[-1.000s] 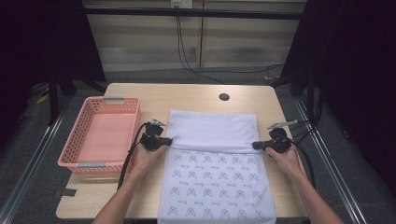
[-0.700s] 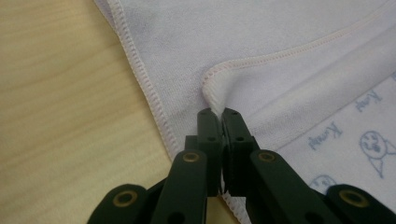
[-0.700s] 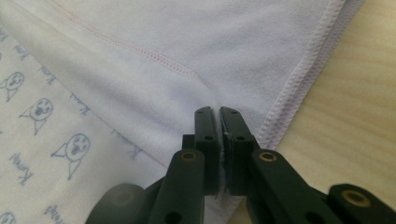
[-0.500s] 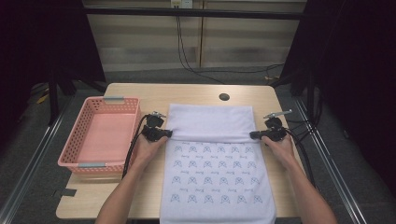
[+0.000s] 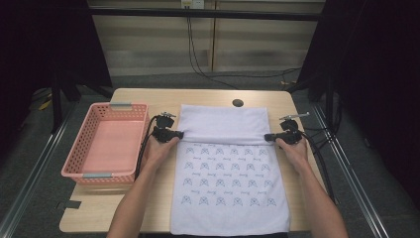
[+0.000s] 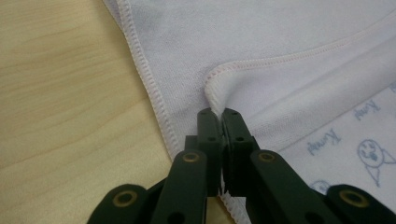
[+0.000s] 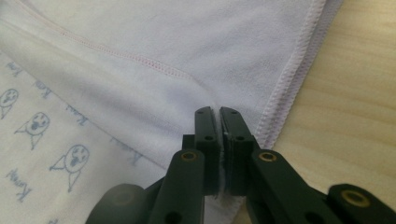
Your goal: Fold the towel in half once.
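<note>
**Towel fold held at both edges**

The white towel lies flat on the desk, its far end folded over. The left hand-held gripper and right hand-held gripper each clamp the fold's edge. Pink basket beside.

The near edge of the printed towel runs off the bottom of the high view, so its near corners cannot be seen. The towel's far part is folded back over itself and hides the cloth and the table beneath it. Each pinched bit of hem is hidden between closed jaws in both gripper views. The small blue words printed beside the cat faces are too blurred to read. Both forearms are cut off at the bottom edge.
</note>
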A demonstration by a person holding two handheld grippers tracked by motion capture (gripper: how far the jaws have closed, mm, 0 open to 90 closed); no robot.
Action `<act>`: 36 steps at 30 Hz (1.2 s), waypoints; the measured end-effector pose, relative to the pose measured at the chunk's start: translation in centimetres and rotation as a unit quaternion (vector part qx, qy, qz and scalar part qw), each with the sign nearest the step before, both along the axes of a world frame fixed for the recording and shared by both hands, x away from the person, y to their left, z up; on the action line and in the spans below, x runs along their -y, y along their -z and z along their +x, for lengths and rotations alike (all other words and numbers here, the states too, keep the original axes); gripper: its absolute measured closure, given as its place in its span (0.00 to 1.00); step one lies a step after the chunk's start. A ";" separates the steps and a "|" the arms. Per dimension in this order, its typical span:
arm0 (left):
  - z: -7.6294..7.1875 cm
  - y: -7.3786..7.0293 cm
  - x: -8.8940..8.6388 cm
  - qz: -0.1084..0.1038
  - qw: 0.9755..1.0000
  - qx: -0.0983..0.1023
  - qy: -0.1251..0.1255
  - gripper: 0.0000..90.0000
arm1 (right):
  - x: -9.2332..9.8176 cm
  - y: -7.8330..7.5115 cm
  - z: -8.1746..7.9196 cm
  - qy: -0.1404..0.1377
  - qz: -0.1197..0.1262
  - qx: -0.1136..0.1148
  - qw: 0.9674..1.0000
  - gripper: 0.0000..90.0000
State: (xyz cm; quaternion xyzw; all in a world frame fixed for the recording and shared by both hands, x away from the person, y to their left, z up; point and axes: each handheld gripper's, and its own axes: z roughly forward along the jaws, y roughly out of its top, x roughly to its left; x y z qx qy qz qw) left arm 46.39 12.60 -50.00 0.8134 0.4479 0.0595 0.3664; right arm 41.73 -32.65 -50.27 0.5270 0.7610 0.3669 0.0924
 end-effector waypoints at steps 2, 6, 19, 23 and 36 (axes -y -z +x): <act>0.3 -0.1 0.3 0.007 1.000 0.003 -0.002 0.97 | -0.1 0.0 0.2 0.002 -0.004 0.001 1.000 0.97; 0.4 -0.1 0.1 -0.001 1.000 -0.004 -0.005 0.98 | -0.1 -0.3 0.6 0.003 0.001 -0.004 1.000 0.97; -3.2 -8.1 -1.5 -0.079 0.993 0.074 0.035 0.97 | 2.4 -8.5 -0.7 -0.013 0.089 0.088 0.992 0.97; -5.0 -11.1 -2.1 -0.080 0.990 0.111 0.045 0.97 | 2.8 -11.0 -2.0 -0.040 0.116 0.110 0.986 0.97; -12.1 -16.1 -4.1 -0.129 0.972 0.174 0.094 0.97 | 3.2 -14.9 -9.8 -0.101 0.140 0.167 0.971 0.97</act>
